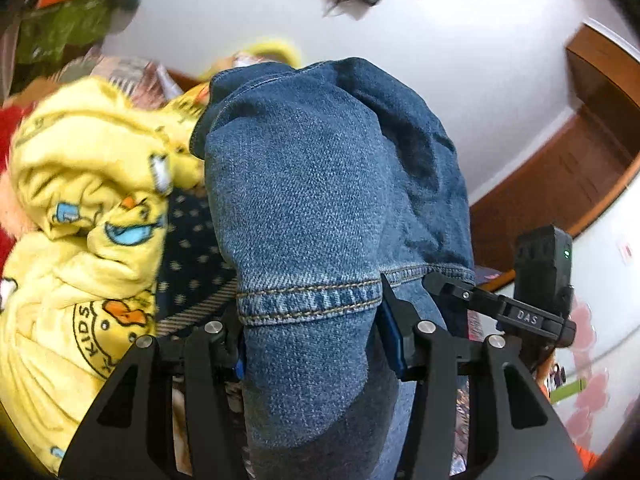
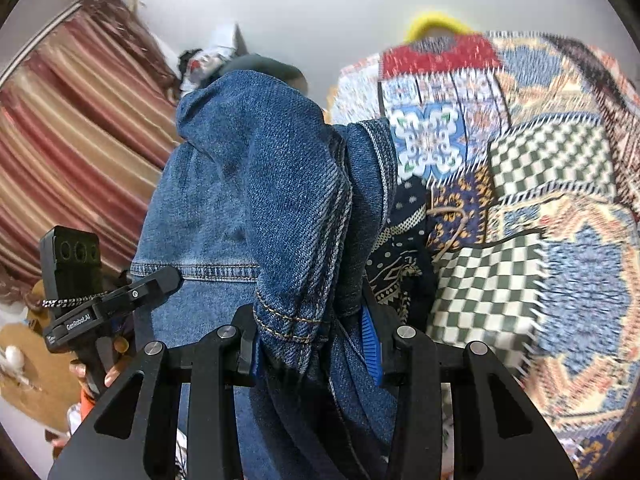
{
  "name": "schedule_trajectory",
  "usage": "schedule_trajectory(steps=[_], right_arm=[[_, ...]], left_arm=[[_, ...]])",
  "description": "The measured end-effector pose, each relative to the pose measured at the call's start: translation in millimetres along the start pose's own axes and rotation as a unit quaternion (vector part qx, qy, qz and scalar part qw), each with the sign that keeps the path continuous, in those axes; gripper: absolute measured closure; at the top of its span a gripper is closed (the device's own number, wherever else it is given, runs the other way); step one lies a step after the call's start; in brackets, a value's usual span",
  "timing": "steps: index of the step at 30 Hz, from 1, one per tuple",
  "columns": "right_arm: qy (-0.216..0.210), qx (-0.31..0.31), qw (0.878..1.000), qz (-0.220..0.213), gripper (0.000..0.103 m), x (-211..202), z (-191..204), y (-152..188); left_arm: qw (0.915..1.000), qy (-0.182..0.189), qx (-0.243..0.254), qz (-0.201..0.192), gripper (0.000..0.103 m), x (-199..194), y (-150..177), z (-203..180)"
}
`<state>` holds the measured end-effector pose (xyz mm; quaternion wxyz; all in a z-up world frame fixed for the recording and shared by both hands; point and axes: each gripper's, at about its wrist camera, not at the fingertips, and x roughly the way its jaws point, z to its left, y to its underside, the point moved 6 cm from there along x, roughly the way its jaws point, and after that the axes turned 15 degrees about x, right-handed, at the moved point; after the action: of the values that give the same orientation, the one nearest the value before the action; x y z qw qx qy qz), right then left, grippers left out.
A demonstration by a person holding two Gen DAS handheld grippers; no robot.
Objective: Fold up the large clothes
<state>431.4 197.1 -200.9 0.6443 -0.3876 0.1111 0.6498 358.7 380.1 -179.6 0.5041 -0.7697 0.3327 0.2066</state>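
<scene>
A blue denim garment [image 1: 312, 200] with stitched hems hangs bunched in front of both cameras, lifted in the air. My left gripper [image 1: 312, 344] is shut on its hem, the cloth filling the space between the two fingers. My right gripper [image 2: 312, 344] is shut on another bunched part of the same denim [image 2: 260, 200]. The right gripper also shows in the left wrist view [image 1: 520, 312], close at the right. The left gripper also shows in the right wrist view [image 2: 112, 300], close at the left. The rest of the garment is hidden below.
A yellow duck-print fleece [image 1: 88, 216] and a dark dotted cloth [image 1: 192, 248] are piled at the left. A patchwork patterned blanket [image 2: 520, 200] covers the surface at the right. Striped curtains [image 2: 72, 140] hang left; a wooden door frame [image 1: 580, 168] stands right.
</scene>
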Motion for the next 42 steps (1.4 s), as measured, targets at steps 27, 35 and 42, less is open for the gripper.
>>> schedule_trajectory(steps=[27, 35, 42], right_arm=[[0.175, -0.098, 0.980, 0.002, 0.045, 45.0, -61.7, 41.9], [0.189, -0.088, 0.978, -0.028, 0.045, -17.4, -55.0, 69.1], [0.119, -0.133, 0.974, -0.141, 0.045, -115.4, 30.2, 84.3]], left_arm=[[0.9802, -0.158, 0.065, 0.100, 0.025, 30.1, 113.8, 20.4], [0.9722, -0.200, 0.085, 0.087, 0.025, -14.6, 138.4, -25.2], [0.9644, -0.215, 0.144, -0.055, 0.025, -111.9, 94.7, -112.7]])
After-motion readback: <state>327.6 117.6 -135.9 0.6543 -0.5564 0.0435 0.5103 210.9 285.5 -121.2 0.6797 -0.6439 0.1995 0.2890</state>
